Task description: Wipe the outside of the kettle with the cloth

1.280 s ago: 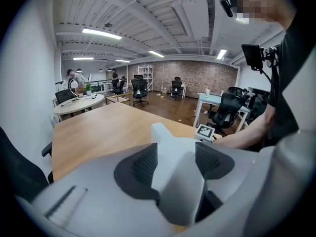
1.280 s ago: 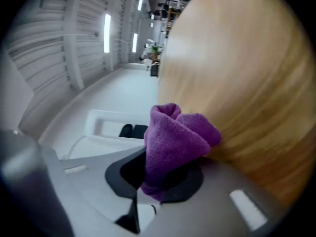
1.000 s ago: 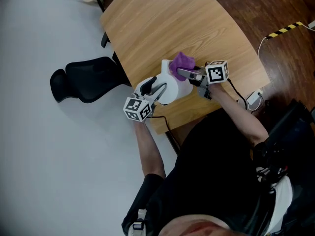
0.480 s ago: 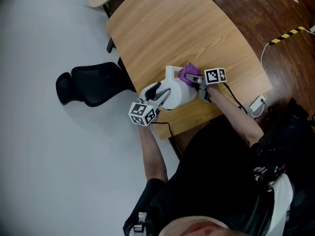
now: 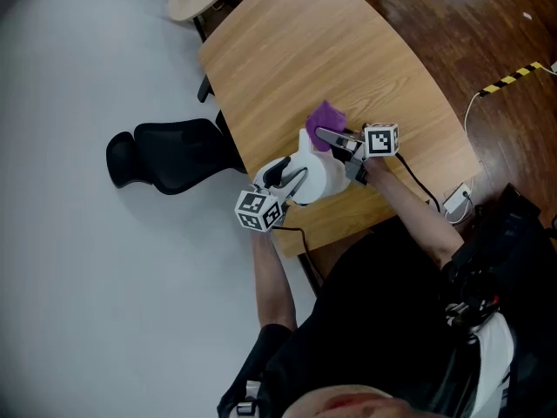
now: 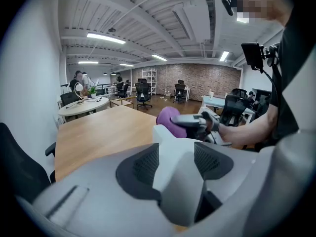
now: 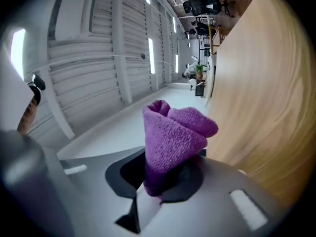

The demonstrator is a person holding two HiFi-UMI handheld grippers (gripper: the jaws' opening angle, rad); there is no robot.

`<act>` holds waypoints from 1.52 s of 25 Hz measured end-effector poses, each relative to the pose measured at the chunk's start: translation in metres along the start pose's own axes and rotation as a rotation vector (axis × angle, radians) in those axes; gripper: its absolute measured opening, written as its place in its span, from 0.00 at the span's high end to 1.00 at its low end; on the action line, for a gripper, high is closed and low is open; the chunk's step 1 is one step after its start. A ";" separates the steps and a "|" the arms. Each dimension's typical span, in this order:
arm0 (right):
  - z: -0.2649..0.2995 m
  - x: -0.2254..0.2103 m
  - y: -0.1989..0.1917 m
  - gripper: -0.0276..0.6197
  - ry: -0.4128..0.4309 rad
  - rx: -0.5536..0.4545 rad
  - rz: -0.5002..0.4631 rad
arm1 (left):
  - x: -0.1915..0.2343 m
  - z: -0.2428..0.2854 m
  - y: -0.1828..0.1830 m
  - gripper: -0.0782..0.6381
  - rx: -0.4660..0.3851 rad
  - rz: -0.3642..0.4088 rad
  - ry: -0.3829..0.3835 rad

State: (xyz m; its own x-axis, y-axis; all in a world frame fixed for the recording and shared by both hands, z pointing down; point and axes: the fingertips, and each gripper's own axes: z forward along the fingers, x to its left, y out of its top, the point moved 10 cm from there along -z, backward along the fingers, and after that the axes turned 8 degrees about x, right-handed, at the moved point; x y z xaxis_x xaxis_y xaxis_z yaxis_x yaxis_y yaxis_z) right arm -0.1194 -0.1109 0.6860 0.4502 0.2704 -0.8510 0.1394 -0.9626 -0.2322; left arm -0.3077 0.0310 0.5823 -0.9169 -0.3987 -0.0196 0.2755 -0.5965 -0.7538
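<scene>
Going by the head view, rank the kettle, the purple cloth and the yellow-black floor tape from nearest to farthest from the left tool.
1. The kettle, gripped in the left tool itself.
2. The purple cloth, just beyond the kettle, held by the right tool.
3. The yellow-black floor tape, far right on the wooden floor.

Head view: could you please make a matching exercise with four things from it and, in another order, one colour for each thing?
Things:
1. kettle
2. cloth
3. chair
4. table

Colours:
A. black
B. light wood
C. white
D. purple

Right pairs: 1-C, 2-D, 3-A, 4-B.
</scene>
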 end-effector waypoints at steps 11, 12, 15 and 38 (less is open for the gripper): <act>-0.031 -0.081 -0.005 0.88 -0.546 0.286 0.104 | -0.037 -0.029 0.013 0.26 0.032 -0.013 0.146; -0.015 -0.067 0.020 0.88 -0.471 0.262 0.031 | -0.040 -0.033 0.018 0.26 0.035 -0.028 0.223; 0.033 -0.037 0.036 0.88 -0.273 0.302 -0.135 | -0.074 -0.058 0.001 0.29 -0.013 -0.148 0.428; -0.015 0.003 -0.069 0.88 -0.365 0.231 0.006 | 0.013 -0.070 -0.004 0.18 -0.039 -0.066 0.147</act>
State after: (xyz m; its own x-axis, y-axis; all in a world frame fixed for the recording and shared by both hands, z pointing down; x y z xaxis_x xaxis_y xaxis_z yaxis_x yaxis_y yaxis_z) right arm -0.1141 -0.0431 0.7065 0.1034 0.2825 -0.9537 -0.0823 -0.9531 -0.2912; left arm -0.3411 0.0769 0.5386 -0.9658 -0.2515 -0.0630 0.2044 -0.5893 -0.7816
